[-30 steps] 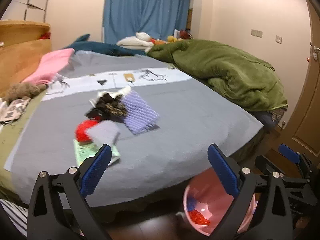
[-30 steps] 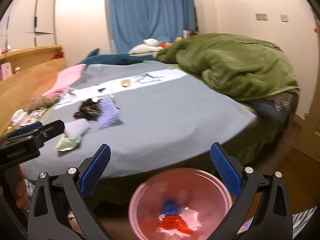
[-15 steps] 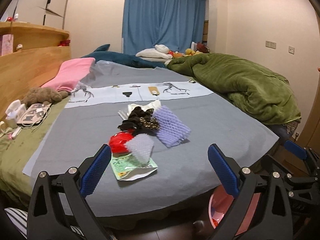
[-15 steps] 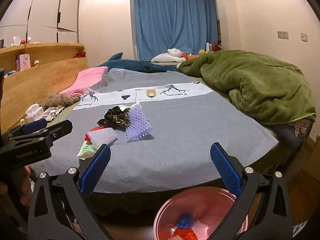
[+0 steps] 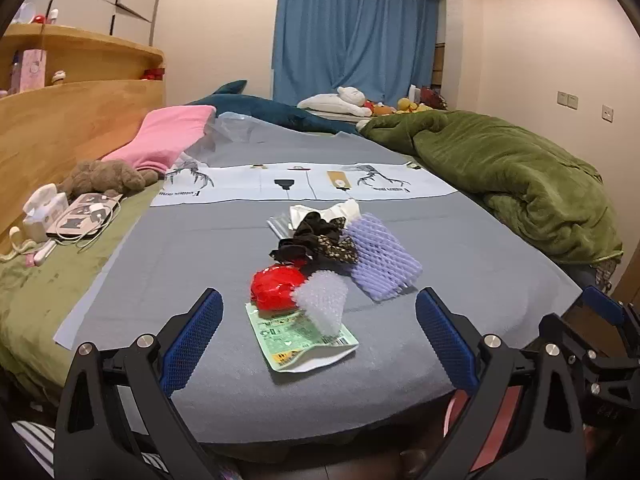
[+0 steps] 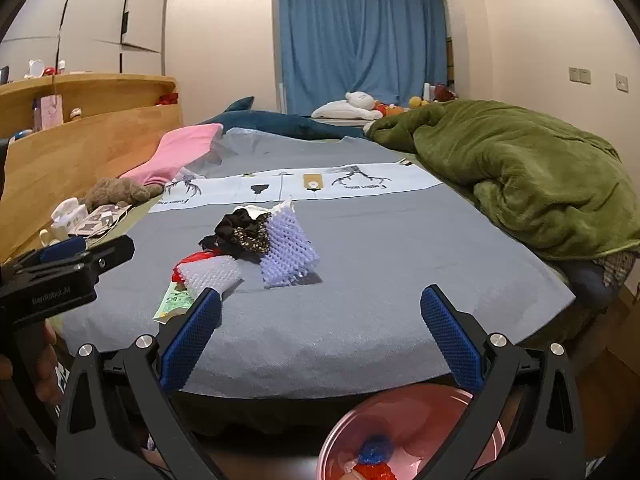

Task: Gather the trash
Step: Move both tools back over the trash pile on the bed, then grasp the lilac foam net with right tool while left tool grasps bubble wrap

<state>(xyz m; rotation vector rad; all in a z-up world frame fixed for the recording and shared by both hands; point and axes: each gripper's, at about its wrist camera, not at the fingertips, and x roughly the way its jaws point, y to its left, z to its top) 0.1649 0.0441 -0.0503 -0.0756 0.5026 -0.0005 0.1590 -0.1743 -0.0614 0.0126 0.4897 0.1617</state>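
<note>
A small heap of trash lies on the grey bed sheet [image 5: 460, 248], near the bed's foot edge and closer to its left side. It holds six visible pieces. Nearest the foot edge is one flat green packet [image 5: 298, 336]. One white foam net [image 5: 325, 300] rests on the packet's far end, and one crumpled red wrapper [image 5: 276, 286] touches that net's left side. Behind these sits one dark bunched piece with gold flecks [image 5: 316, 242], one purple foam net [image 5: 382, 256] to its right, and one white scrap [image 5: 344, 210] at the far end of the heap.

The left gripper [image 5: 318, 336] hovers above the foot edge with its two blue-padded fingers spread wide, the packet lying between them in view; it holds nothing. The right gripper [image 6: 320, 332] hangs beside it, nearer the bed's middle, its two fingers equally wide apart and empty.

Below the foot edge stands one pink bin [image 6: 408, 412], with one blue piece and one red piece inside.

Farther up the bed lie one white printed strip [image 5: 304, 182] across the sheet, one green duvet [image 5: 520, 172] bunched along the right edge, one pink cloth [image 5: 168, 136] and one brown plush toy [image 5: 106, 178] by the left edge, beside a wooden headboard [image 5: 68, 128]. Blue curtains [image 5: 356, 36] hang on the far wall.
</note>
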